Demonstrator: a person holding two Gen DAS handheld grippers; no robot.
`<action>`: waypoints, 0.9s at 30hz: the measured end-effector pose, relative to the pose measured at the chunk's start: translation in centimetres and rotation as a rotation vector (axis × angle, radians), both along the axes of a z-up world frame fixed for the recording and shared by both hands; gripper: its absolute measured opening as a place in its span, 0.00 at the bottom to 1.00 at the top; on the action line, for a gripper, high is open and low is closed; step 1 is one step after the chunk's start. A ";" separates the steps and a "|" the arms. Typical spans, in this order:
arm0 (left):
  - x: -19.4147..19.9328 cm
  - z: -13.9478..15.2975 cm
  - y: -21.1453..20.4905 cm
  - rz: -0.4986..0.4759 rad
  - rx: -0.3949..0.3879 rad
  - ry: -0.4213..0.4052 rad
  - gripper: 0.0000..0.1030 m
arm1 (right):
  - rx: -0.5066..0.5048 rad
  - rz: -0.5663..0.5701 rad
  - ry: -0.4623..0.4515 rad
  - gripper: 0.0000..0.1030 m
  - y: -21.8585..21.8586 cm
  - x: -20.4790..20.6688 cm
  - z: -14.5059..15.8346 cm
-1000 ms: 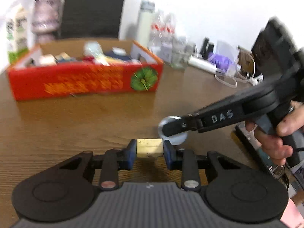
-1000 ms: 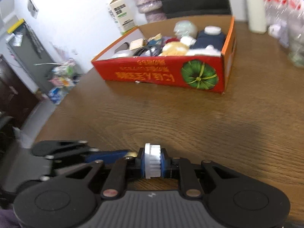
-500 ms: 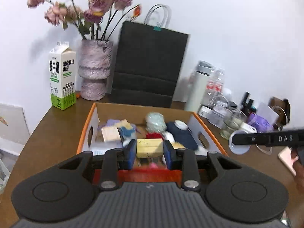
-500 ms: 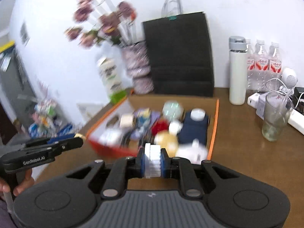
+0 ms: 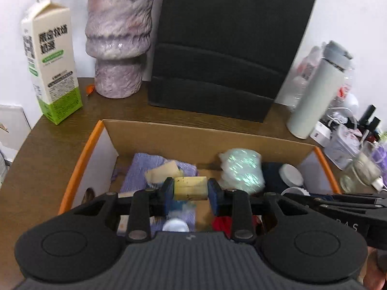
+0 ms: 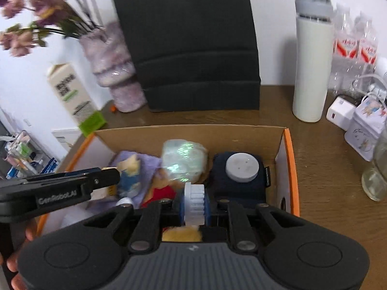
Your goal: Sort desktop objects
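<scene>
A yellowish block is clamped between the blue-padded fingers of the left gripper, which is held above the open cardboard box on the worktop. Beyond the fingers, inside the box, a purple cloth and a shiny wrapped bundle are seen. A white ribbed roll is gripped edge-on by the right gripper, also over the box; just ahead of its fingers a navy pouch with a round white cap is seen.
</scene>
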State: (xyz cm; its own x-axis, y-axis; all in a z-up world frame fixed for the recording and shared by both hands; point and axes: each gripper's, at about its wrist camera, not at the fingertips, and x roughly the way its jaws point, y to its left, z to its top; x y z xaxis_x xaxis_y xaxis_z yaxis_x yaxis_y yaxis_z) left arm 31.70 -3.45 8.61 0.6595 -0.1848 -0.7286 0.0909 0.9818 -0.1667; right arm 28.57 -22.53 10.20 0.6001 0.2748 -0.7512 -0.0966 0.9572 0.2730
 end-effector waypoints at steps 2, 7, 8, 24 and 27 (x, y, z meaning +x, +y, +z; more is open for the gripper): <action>0.7 -0.2 0.3 0.004 -0.016 0.003 0.30 | 0.020 0.009 0.021 0.14 0.0 1.4 -0.7; 0.4 1.5 1.5 0.008 -0.038 -0.049 0.50 | -0.023 0.005 -0.006 0.32 0.5 3.5 -0.6; 0.2 1.9 1.7 0.014 -0.034 -0.053 0.50 | -0.031 0.008 -0.017 0.41 0.5 3.5 -0.4; -14.3 4.0 1.6 -0.016 0.152 -0.203 0.88 | -0.197 -0.001 -0.180 0.57 -0.7 -12.4 4.5; -17.7 3.2 1.9 -0.066 0.132 -0.239 0.96 | -0.219 -0.008 -0.220 0.76 -0.4 -16.0 4.1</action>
